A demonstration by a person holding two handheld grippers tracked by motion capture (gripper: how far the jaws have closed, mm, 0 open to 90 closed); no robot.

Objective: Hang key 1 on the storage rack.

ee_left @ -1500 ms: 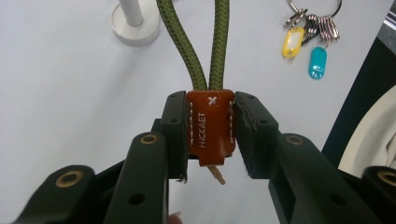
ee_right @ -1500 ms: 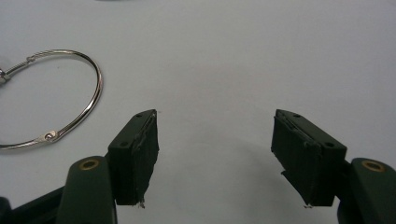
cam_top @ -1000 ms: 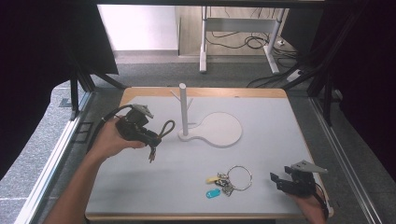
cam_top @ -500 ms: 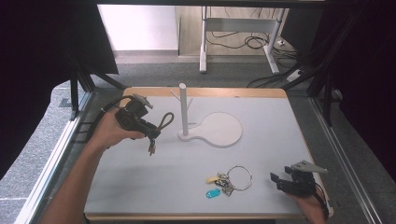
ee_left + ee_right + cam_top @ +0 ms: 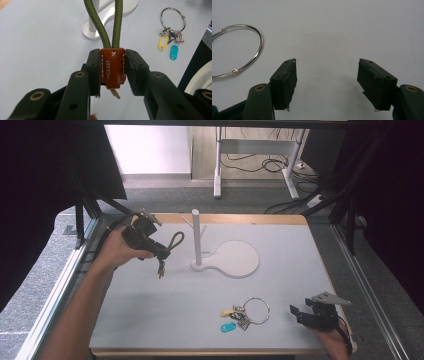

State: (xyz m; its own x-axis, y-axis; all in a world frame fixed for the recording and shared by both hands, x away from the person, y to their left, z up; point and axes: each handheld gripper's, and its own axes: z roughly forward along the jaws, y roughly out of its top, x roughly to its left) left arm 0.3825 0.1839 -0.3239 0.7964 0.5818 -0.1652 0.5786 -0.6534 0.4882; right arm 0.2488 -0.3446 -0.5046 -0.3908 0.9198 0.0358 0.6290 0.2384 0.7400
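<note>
Two hand-held grippers: left hand-held gripper (image 5: 112,72) pinching cord keychain (image 5: 112,68); right hand-held gripper (image 5: 327,82) spread
Key ring (image 5: 247,312): on table (image 5: 165,320)

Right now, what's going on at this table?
A person works two handheld claws. The left claw is shut on a keychain, pinching its brown leather tab, with the green cord loop held in the air beside the white peg stand. The right claw rests open near the table's front right corner, empty. A key ring with yellow and blue tags lies on the table beside it.
</note>
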